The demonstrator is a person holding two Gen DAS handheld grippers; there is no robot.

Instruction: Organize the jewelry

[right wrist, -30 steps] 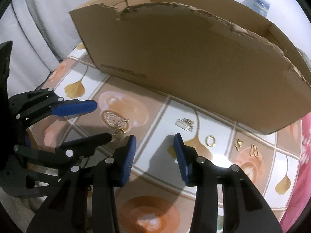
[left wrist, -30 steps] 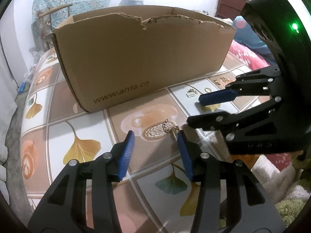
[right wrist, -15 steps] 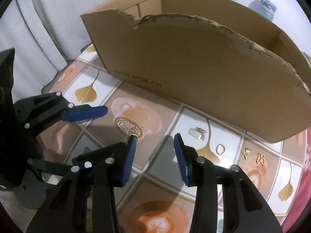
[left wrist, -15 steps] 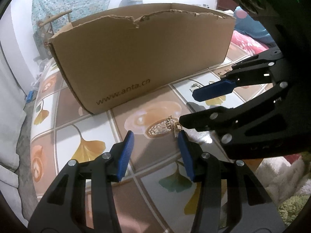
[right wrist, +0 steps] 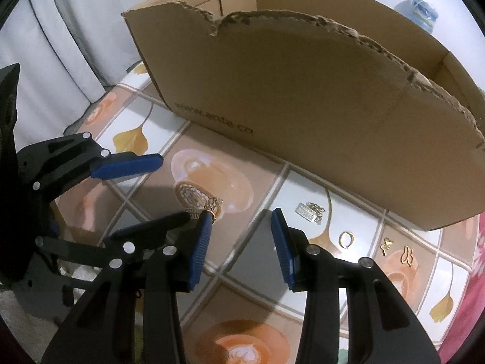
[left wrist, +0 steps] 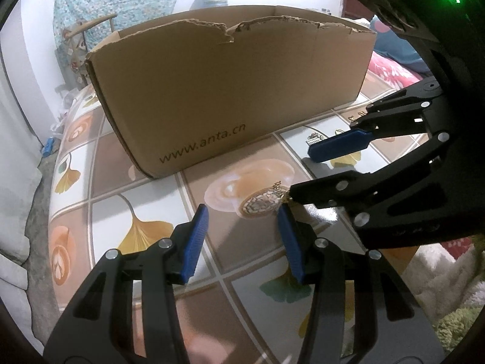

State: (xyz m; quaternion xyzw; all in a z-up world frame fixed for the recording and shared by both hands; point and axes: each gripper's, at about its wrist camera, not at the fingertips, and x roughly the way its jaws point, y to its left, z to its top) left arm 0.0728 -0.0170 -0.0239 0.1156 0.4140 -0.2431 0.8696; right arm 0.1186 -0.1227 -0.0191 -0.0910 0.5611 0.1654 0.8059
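A small ornate gold piece [right wrist: 213,205] lies on the patterned tablecloth [right wrist: 136,221], next to a round filigree disc [right wrist: 194,195]. My right gripper [right wrist: 241,242] stands open with nothing between its pads; the tip of its left finger touches the gold piece. My left gripper [left wrist: 242,236] is also open and empty. Its right fingertip sits just below the gold piece [left wrist: 279,189]. In the left wrist view the right gripper [left wrist: 300,171] reaches in from the right, its lower finger ending at the piece. The left gripper [right wrist: 172,188] comes in from the left in the right wrist view.
A large open cardboard box [left wrist: 230,91] with a torn rim stands just behind. On the cloth to the right lie a silver clasp piece [right wrist: 309,212], a gold ring [right wrist: 345,238] and two gold butterfly earrings [right wrist: 386,244]. A pink cloth lies past the table's right edge.
My right gripper has slid left across the table until its left fingertip met the gold piece. The left gripper has kept its place, and both stay open.
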